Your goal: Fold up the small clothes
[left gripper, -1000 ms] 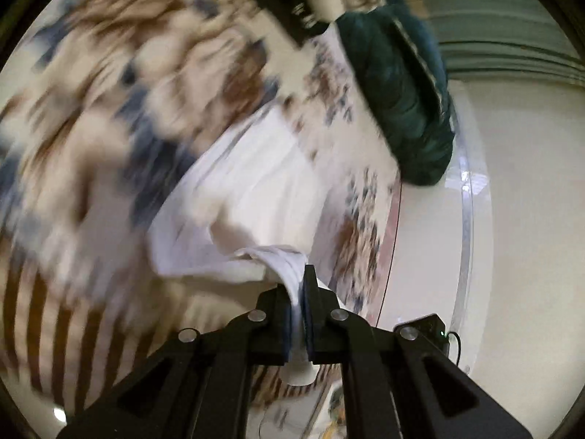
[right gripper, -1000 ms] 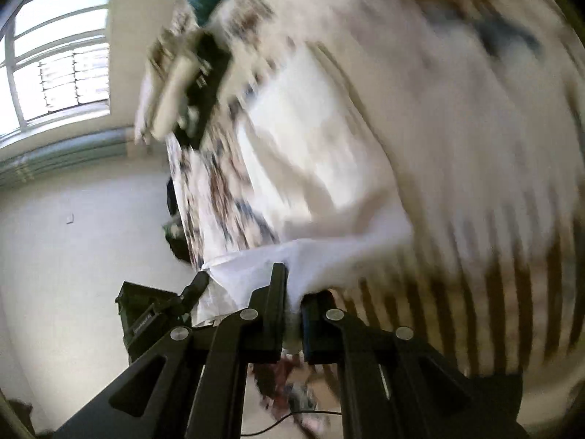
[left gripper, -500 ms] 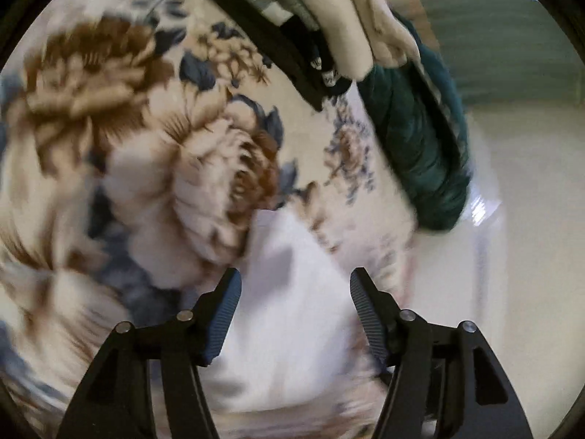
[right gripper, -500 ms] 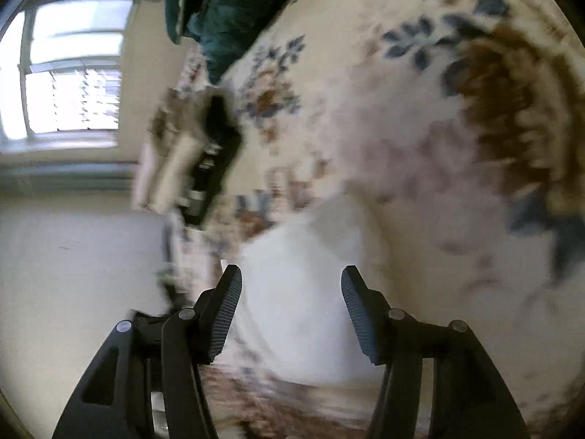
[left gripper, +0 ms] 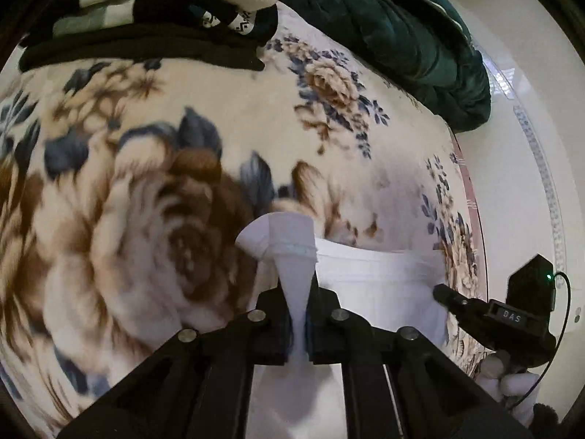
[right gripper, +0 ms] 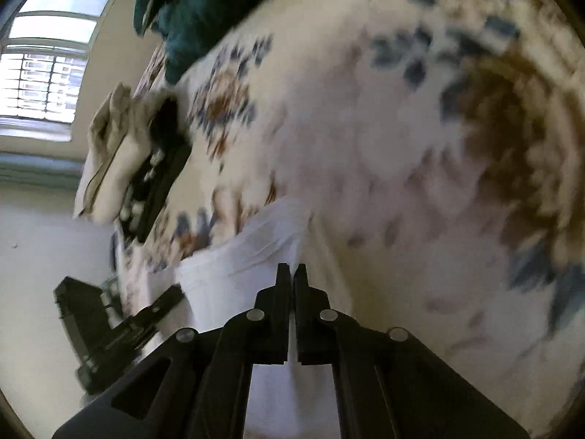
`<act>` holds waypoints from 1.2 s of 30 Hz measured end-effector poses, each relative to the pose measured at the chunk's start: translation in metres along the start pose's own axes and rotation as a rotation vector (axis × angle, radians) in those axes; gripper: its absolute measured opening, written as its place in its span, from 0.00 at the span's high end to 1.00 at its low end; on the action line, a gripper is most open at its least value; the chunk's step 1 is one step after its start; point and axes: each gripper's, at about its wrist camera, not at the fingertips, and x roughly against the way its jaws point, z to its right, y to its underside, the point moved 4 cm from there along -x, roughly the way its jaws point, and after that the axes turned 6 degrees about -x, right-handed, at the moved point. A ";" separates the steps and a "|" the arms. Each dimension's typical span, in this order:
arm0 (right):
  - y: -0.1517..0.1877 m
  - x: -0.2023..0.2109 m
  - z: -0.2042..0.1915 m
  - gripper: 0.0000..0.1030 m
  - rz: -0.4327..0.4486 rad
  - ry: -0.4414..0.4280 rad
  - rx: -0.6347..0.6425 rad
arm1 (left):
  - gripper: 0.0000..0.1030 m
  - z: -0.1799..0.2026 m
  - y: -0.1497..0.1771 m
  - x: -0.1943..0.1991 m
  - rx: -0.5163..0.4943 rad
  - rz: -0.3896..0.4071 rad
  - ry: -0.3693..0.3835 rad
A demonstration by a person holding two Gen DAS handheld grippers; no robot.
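Observation:
A small white garment (left gripper: 373, 285) lies on the floral blanket (left gripper: 146, 197). My left gripper (left gripper: 298, 296) is shut on a bunched corner of the garment, which sticks up between the fingers. My right gripper (right gripper: 291, 274) is shut on the opposite edge of the same white garment (right gripper: 237, 267). The right gripper's body shows at the right of the left wrist view (left gripper: 512, 322), and the left gripper's body shows at the lower left of the right wrist view (right gripper: 109, 322).
A pile of folded clothes, cream and black with checks (left gripper: 164, 7), lies at the blanket's far side, also in the right wrist view (right gripper: 135, 168). A dark green velvet cushion (left gripper: 395, 33) sits beside it. The bed edge and pale floor (left gripper: 519, 190) lie right.
Both grippers let go of the white garment and opened half a second ago. They have now shut again on new spots along its edge, lower over the blanket.

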 end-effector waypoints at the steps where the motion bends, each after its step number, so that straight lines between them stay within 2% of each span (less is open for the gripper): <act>1: -0.002 -0.007 0.001 0.98 -0.018 0.032 0.005 | 0.91 -0.004 -0.002 -0.003 0.004 -0.027 0.007; 2: -0.002 -0.013 0.002 0.98 -0.047 0.039 0.006 | 0.91 -0.010 -0.003 -0.009 0.030 -0.070 0.030; 4: -0.001 -0.023 0.004 0.97 -0.120 0.059 -0.009 | 0.73 -0.021 0.000 -0.005 0.078 -0.095 0.054; 5: -0.001 -0.022 0.005 0.97 -0.135 0.056 -0.014 | 0.67 -0.027 0.006 0.003 0.104 -0.091 0.078; 6: 0.000 -0.017 0.006 0.93 -0.146 0.046 -0.015 | 0.57 -0.033 0.013 0.011 0.133 -0.089 0.099; 7: 0.003 -0.010 0.008 0.87 -0.151 0.039 -0.017 | 0.51 -0.037 0.021 0.019 0.159 -0.081 0.110; 9: 0.012 0.004 0.014 0.52 -0.154 0.014 -0.024 | 0.51 -0.041 0.044 0.031 0.210 -0.073 0.146; 10: 0.019 0.010 0.017 0.50 -0.163 -0.006 -0.032 | 0.51 -0.042 0.058 0.035 0.227 -0.079 0.158; 13: 0.047 0.013 0.029 0.49 -0.243 -0.013 -0.049 | 0.51 -0.038 0.100 0.033 0.248 -0.121 0.169; 15: 0.063 0.008 0.038 0.49 -0.279 -0.013 -0.066 | 0.54 -0.034 0.115 0.029 0.245 -0.119 0.157; 16: 0.070 0.004 0.042 0.50 -0.289 -0.016 -0.081 | 0.68 -0.031 0.121 0.030 0.233 -0.095 0.162; 17: 0.075 0.003 0.046 0.60 -0.277 -0.025 -0.100 | 0.81 -0.029 0.123 0.031 0.219 -0.079 0.160; 18: 0.078 0.004 0.046 0.82 -0.262 -0.034 -0.108 | 0.94 -0.026 0.123 0.033 0.195 -0.070 0.143; 19: 0.079 0.006 0.046 0.89 -0.245 -0.050 -0.115 | 0.97 -0.024 0.122 0.037 0.171 -0.053 0.122; 21: 0.078 0.011 0.043 0.92 -0.200 -0.056 -0.117 | 0.98 -0.024 0.119 0.045 0.154 -0.023 0.093; 24: 0.074 0.016 0.045 0.93 -0.158 -0.029 -0.119 | 0.99 -0.038 0.114 0.044 0.154 -0.042 0.025; 27: 0.074 0.012 0.046 0.93 -0.180 -0.016 -0.121 | 0.98 -0.050 0.108 0.048 0.177 -0.041 0.021; 28: 0.073 0.014 0.046 0.92 -0.194 -0.025 -0.130 | 0.97 -0.051 0.107 0.050 0.185 -0.042 0.032; 29: 0.072 0.015 0.047 0.88 -0.212 -0.028 -0.143 | 0.96 -0.051 0.103 0.050 0.215 -0.049 0.075; 30: 0.071 0.017 0.048 0.80 -0.219 -0.025 -0.153 | 0.92 -0.052 0.100 0.051 0.251 -0.056 0.108; 31: 0.068 0.022 0.049 0.77 -0.201 -0.043 -0.164 | 0.83 -0.052 0.096 0.051 0.280 -0.049 0.132; 32: 0.065 0.024 0.048 0.69 -0.188 -0.060 -0.165 | 0.77 -0.053 0.093 0.051 0.291 -0.033 0.153; 33: 0.059 0.025 0.048 0.59 -0.174 -0.067 -0.167 | 0.61 -0.051 0.084 0.049 0.294 -0.013 0.163; 34: 0.051 0.022 0.048 0.59 -0.155 -0.072 -0.172 | 0.54 -0.048 0.075 0.046 0.286 0.006 0.167; 36: 0.040 0.012 0.046 0.59 -0.156 -0.100 -0.181 | 0.54 -0.043 0.057 0.030 0.265 0.010 0.188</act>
